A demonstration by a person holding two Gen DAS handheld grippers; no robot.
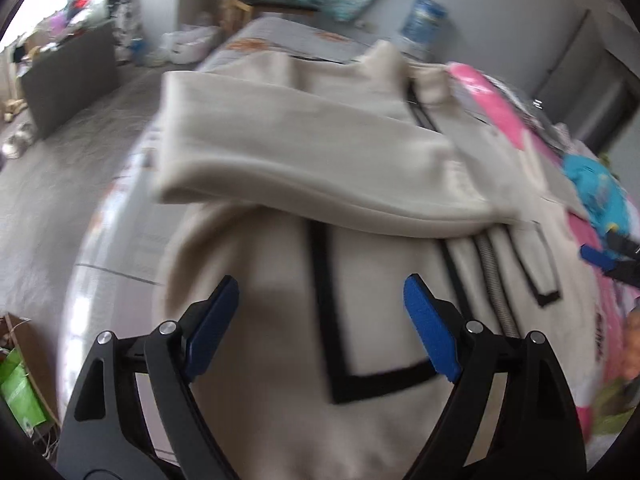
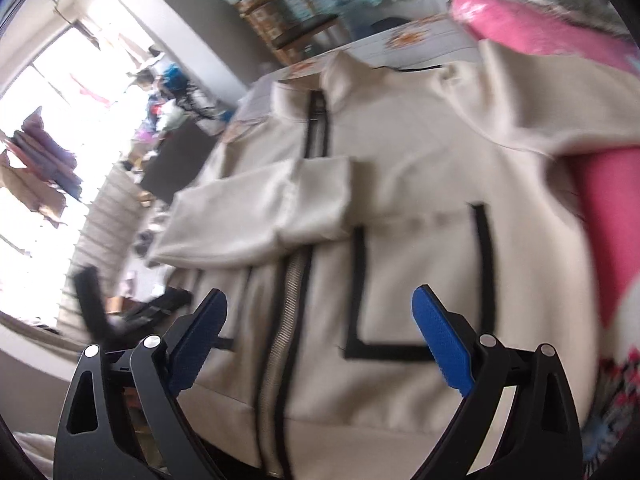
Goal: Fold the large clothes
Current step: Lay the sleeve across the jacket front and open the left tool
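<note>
I see the cream jacket [image 2: 400, 184] spread front-up on the bed [image 2: 420, 34], its collar at the far end and its hem nearest me, so its long axis runs away from both cameras along the zip [image 2: 280, 332]. In the right wrist view the zip leans a little to the right as it climbs toward the collar.

Starting left of the zip, one sleeve [image 2: 256, 216] is folded in across the chest, lying crosswise to the zip with its cuff end reaching over it. My left gripper [image 1: 320, 304] hovers above the lower front of the jacket, jaws wide apart with nothing between them; a black-edged pocket [image 1: 360, 320] lies below the gap.

Right of the zip, the other black-edged pocket [image 2: 416, 280] lies flat on the front panel. My right gripper [image 2: 320, 312] hangs over the hem there, jaws also wide apart and empty. Further right of the zip, the other sleeve [image 2: 560, 120] runs out toward a pink pillow [image 2: 532, 24] at the bed's edge.

Both views are blurred.
</note>
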